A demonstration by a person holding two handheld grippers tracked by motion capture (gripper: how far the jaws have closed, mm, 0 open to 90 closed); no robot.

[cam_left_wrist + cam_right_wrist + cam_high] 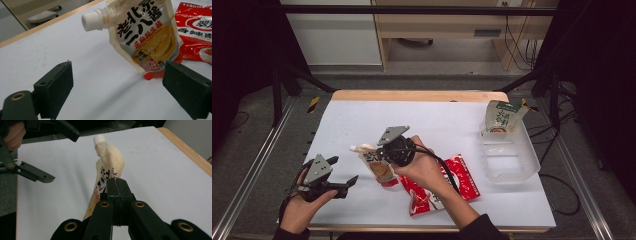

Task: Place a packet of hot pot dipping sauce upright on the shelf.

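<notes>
1. Currently a person is working at a white table with a two-jaw gripper in each hand, seen from above.
2. Near the table's middle, the right gripper is pinching a spouted sauce pouch, holding it upright with its base touching or just above the surface; its own camera shows the jaws pressed together on the pouch's side seam.
3. The left gripper is hovering by the near left edge, jaws spread wide and holding nothing, pointing toward the pouch.
4. The pouch's white screw cap is pointing up and to the left, toward the open gripper.
5. The pouch looks soft, glossy and full, so it will likely sag and slip if squeezed on the belly; the flat seam or the stiff neck below the cap looks like the surest hold.
6. A red snack packet is lying flat just beside the pouch, partly under the person's right hand.
7. A clear plastic bin is sitting by the right edge, well apart, with a pale green-topped pouch standing at its far end.
8. Open tabletop is lying to the left and behind the pouch; the near side is crowded by the packet and the forearm.
</notes>
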